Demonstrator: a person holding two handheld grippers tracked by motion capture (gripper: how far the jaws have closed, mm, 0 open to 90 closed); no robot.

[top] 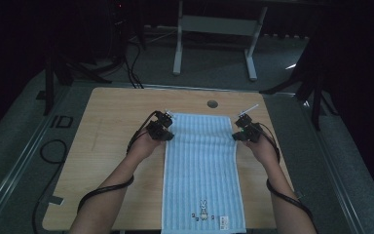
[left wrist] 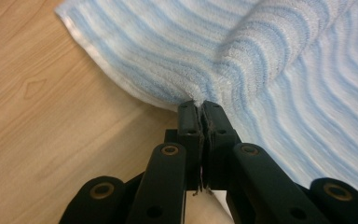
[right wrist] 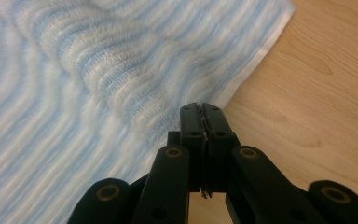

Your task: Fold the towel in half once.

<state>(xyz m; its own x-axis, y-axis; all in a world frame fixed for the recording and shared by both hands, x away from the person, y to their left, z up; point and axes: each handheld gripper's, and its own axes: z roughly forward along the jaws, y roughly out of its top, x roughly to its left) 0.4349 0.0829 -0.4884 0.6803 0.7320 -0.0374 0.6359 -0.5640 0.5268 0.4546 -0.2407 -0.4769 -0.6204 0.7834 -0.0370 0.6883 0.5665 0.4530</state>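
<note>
A light blue striped towel (top: 202,165) with a small rabbit print near its front end lies lengthwise on the wooden table (top: 107,136). My left gripper (top: 167,135) pinches the towel's left edge near the far end, and my right gripper (top: 235,135) pinches the right edge opposite. In the left gripper view the black jaws are shut on the towel's edge (left wrist: 193,95), which puckers up into a raised fold. The right gripper view has the jaws shut on the towel's hem (right wrist: 193,100), with the cloth rippling away from the pinch.
A round cable hole (top: 212,104) sits in the table beyond the towel's far end. Bare wood lies on both sides of the towel. Black cables (top: 104,190) trail from the grippers along the forearms. A grey metal frame (top: 214,29) stands on the floor behind the table.
</note>
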